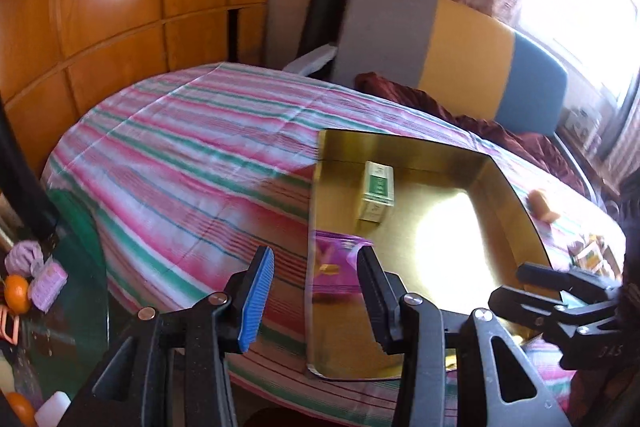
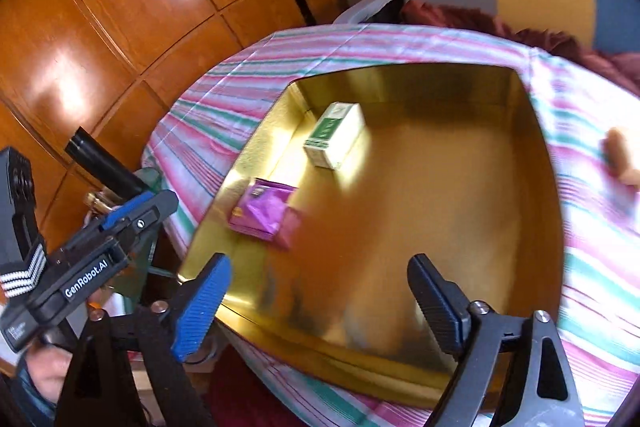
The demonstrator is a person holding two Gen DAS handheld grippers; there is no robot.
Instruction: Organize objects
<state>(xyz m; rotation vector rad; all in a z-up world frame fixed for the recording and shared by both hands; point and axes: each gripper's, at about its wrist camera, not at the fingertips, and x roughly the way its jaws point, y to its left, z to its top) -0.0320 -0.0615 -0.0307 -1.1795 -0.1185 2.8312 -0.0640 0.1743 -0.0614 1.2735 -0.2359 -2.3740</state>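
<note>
Gold tray on the striped bed, both claws empty above it.

We saw the bed (image 2: 224, 95) w/ striped cover carrying the gold tray (image 2: 532, 155); inside lay a white-green box (image 2: 340, 135) near the far wall and a purple packet (image 2: 266, 213) by the left wall, apart from each other. An orange item (image 1: 542, 205) lay on the cover right of the tray. Our right claw (image 2: 320, 301) stood wide open over the tray's near edge, nothing between its pads. Our left claw (image 1: 316, 297) was part open at the tray's left rim, gripping nothing.

Tray (image 2: 536, 155) on bedspread (image 2: 224, 107); box (image 2: 336, 135) and packet (image 2: 266, 213) inside tray, frame left; box above packet.
</note>
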